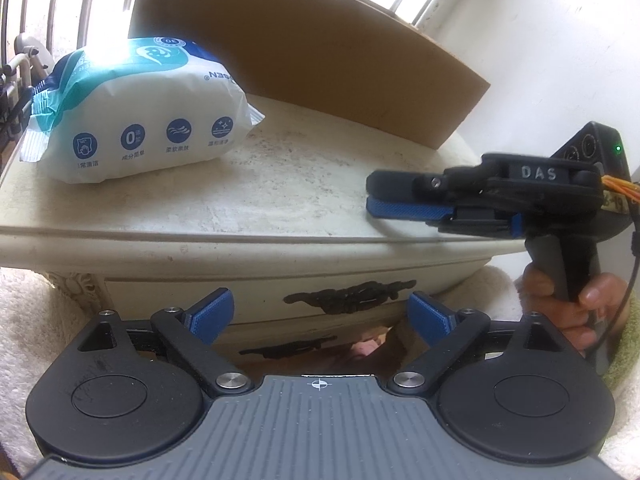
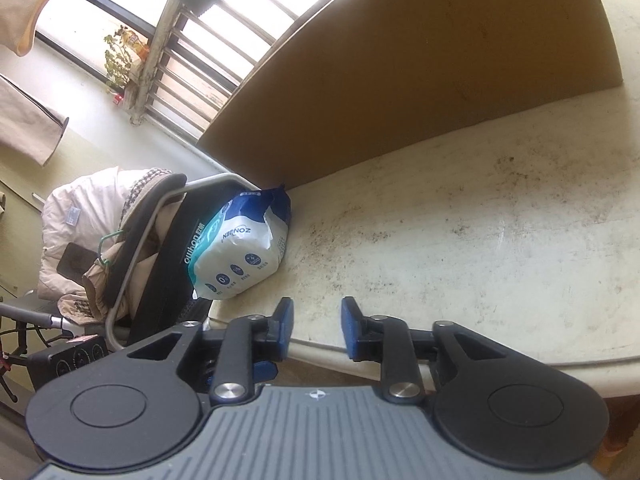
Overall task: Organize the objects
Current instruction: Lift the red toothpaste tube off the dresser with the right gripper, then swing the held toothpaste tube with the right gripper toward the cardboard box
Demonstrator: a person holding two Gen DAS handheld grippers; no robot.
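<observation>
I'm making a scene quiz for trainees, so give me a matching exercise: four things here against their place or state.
Things:
1. wet wipes pack
2. cardboard sheet
3. left gripper
4. right gripper

Places or states:
A. open, facing the drawer front
B. lying at the cabinet top's left end
C. open, empty, over the cabinet top's front edge
D. standing along the back of the cabinet top

Pairs: 1-B, 2-D, 3-A, 4-C

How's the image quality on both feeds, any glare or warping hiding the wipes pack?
Left wrist view: window backlight blows out the top of the wipes pack, but its icons read sharp; fisheye bends the cabinet top. Right wrist view: window overexposed, pack small and shaded beside the cardboard sheet, printing soft.
</observation>
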